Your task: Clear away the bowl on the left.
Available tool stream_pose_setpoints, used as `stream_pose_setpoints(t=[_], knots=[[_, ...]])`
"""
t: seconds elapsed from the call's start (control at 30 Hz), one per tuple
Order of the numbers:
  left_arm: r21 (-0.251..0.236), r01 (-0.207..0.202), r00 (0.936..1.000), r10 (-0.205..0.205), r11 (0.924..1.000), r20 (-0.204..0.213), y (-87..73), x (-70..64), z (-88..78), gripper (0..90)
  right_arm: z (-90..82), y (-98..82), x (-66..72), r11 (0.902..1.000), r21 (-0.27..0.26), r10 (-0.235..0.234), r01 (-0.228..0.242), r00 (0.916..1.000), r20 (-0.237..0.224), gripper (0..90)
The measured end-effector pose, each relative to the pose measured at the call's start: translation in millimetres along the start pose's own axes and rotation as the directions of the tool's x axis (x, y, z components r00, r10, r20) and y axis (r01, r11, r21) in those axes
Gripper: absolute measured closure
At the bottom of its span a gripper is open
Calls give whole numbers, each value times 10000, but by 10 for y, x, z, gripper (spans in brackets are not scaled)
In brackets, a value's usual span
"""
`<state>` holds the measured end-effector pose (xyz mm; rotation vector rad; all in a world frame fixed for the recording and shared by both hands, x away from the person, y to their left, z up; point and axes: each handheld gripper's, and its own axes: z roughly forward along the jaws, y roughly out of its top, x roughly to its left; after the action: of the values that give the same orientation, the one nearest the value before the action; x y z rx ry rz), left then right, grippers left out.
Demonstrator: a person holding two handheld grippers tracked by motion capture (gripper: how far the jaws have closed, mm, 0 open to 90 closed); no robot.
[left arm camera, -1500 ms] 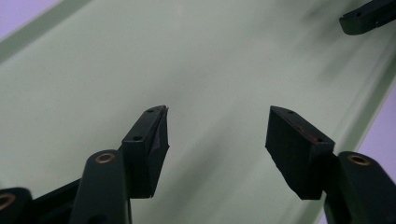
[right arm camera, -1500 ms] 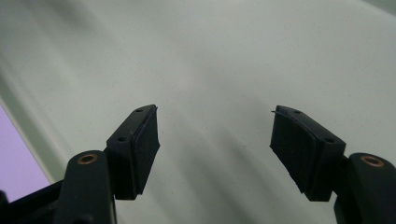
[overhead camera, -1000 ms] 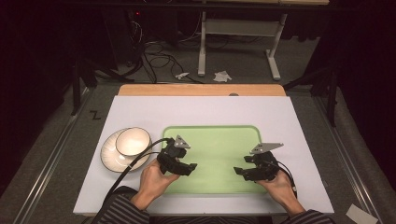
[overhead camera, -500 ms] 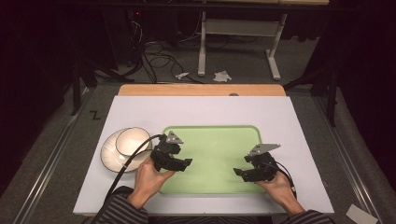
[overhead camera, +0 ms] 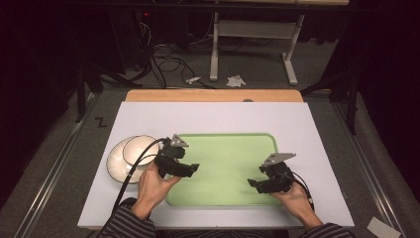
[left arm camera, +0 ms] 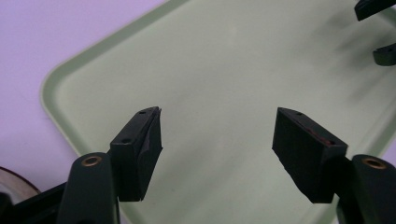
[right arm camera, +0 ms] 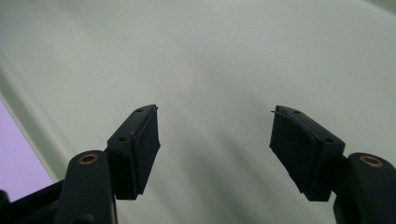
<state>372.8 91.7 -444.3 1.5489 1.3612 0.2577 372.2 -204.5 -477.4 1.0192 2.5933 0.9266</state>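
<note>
At the left of the white table stands a white bowl on a white plate. The left gripper is just right of the bowl, jaws wide and empty, over the left part of the green tray. The right gripper, also wide and empty, hangs over the tray's near right part.

From my left gripper view, the plate is cut off at the bottom-left corner, just a dark sliver. The other gripper is clipped by the top-right edge. In the high view, the bowl's contents are perhaps too small to read.
</note>
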Motion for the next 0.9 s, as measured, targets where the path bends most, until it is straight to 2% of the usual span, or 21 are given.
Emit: stream_pose_setpoints(t=[0.13, 0.2, 0.33, 0.37, 0.47, 0.53, 0.7, 0.9], knots=[[51, -5, 9999, 5, 10000, -125, 6, 15, 0, 352, 2, -1, 1, 10000, 43, 13, -13, 10000, -24, 342], [62, 120, 9998, -119, 9999, -155, 37, 26, -21, 366, -1, -1, 2, 10000, 25, 8, -8, 10000, -28, 342], [-145, 310, 9993, -313, 9994, -197, 90, 55, -71, 374, 2, -2, 5, 9999, 56, 128, -128, 9999, -75, 342], [-168, 322, 9993, -325, 9993, -180, 101, 64, -84, 377, 2, -1, 3, 9999, 126, 39, -38, 10000, -76, 342], [-257, 146, 9986, -159, 9996, -508, 128, 126, -104, 374, 7, -1, 11, 9999, 148, 11, -10, 10000, -46, 343], [-310, 172, 9982, -190, 9994, -573, 147, 150, -116, 372, 6, -1, 10, 9999, 144, 37, -36, 10000, -41, 343], [-675, 499, 9964, -542, 9965, -646, 230, 230, -172, 377, 2, -1, 4, 9998, 168, 96, -95, 9999, -51, 345], [-807, 788, 9925, -858, 9936, -875, 284, 340, -177, 388, 21, -3, 14, 9998, 200, -52, 56, 9998, -173, 345]])
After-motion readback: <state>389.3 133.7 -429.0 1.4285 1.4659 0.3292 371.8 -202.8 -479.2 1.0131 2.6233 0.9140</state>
